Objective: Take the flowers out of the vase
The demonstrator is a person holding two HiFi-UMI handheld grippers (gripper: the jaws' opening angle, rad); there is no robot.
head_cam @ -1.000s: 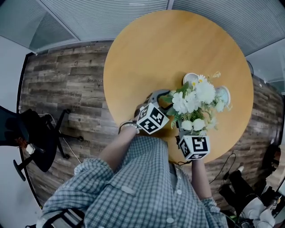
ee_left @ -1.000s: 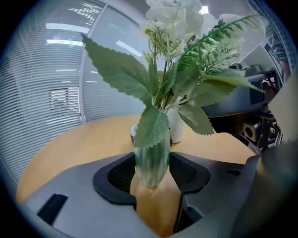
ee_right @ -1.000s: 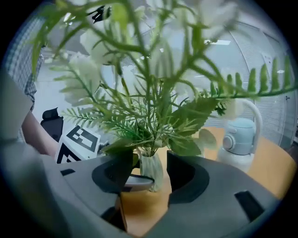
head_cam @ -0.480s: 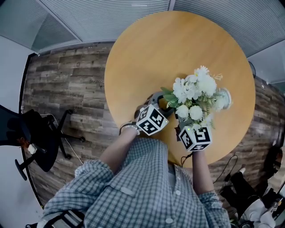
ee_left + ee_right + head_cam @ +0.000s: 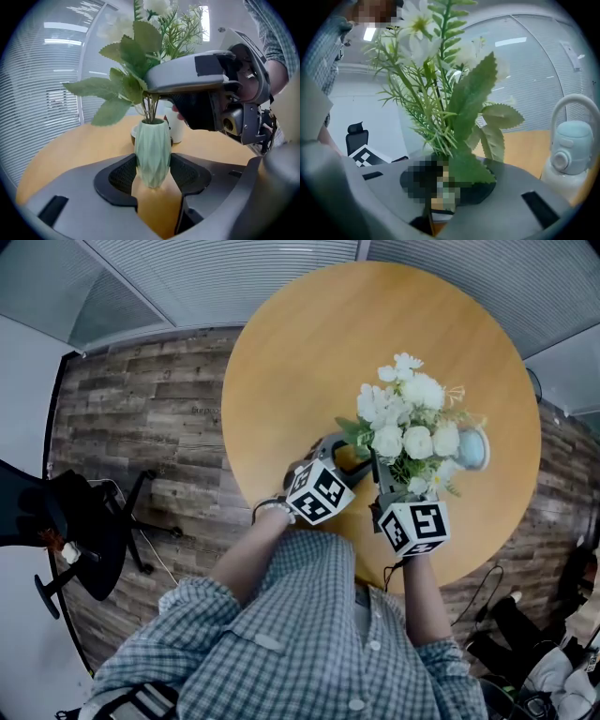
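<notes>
A bunch of white flowers with green leaves stands with its stems in a ribbed pale green vase on the round wooden table. My left gripper is shut on the vase's lower body, one pad on each side. My right gripper reaches in just above the vase mouth. Its jaws are closing and pinch the flower stems and a leaf. In the head view the left gripper and right gripper sit under the bouquet, which hides the vase.
A pale blue and white jug with a handle stands on the table right of the flowers. A white cup stands behind the vase. A black office chair is on the wooden floor at left.
The bouquet has shifted farther across the table, away from the person, and now covers the white dishes behind it. The right gripper's cube moved a little. The left gripper has stayed put.
</notes>
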